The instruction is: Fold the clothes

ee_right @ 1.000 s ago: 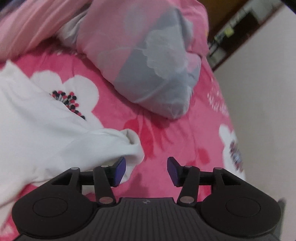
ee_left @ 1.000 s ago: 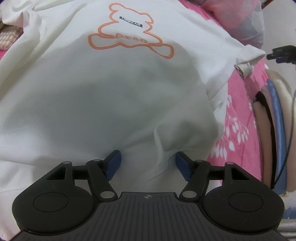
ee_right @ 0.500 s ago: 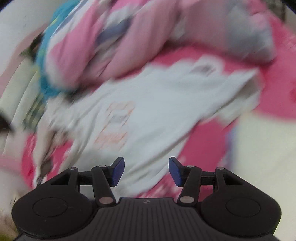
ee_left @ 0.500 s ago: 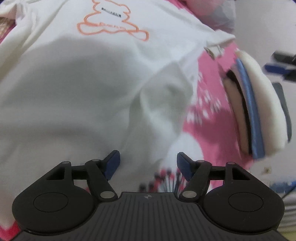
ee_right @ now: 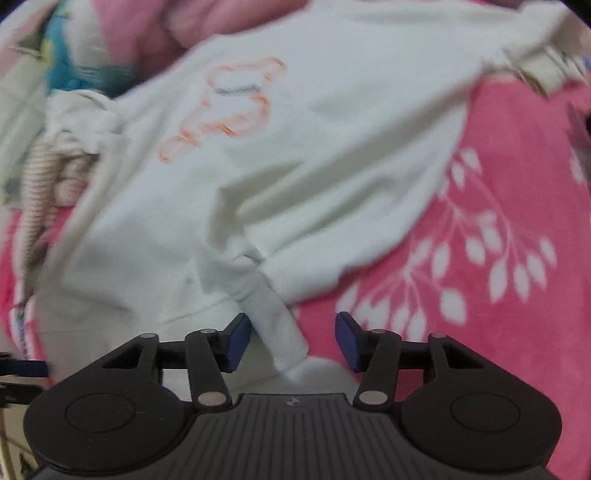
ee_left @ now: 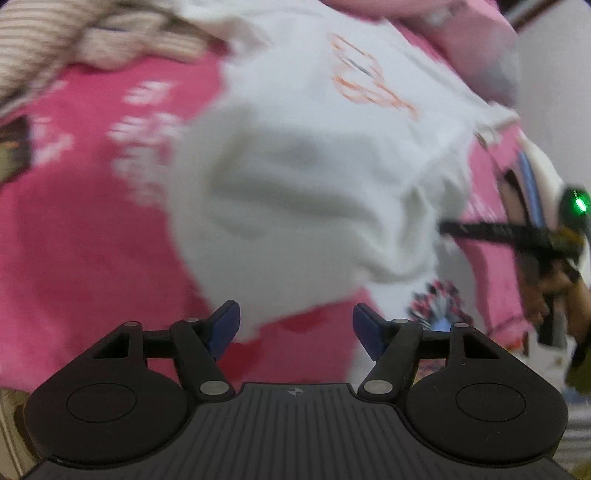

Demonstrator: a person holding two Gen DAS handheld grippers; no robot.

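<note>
A white sweatshirt (ee_left: 314, 177) with an orange bear outline (ee_left: 365, 81) lies spread on a pink floral bedspread (ee_left: 74, 240). My left gripper (ee_left: 295, 328) is open just below the garment's near hem, nothing between its blue pads. In the right wrist view the same sweatshirt (ee_right: 295, 155) fills the middle, its bear print (ee_right: 229, 103) at upper left. My right gripper (ee_right: 291, 341) is open, and a twisted corner of the white hem (ee_right: 280, 325) lies between its pads without being clamped. Both views are motion-blurred.
Striped and beige clothes (ee_left: 92, 37) are piled at the top left, a pink garment (ee_left: 461, 29) at top right. The other gripper and a hand (ee_left: 554, 251) show at the right edge. A teal item (ee_right: 74, 66) and striped cloth (ee_right: 40, 177) lie left of the sweatshirt.
Both grippers swung fast. The left pulled back off the sweatshirt to its lower hem. The right turned from the pillow side to face the sweatshirt, coming close to its hem corner.
</note>
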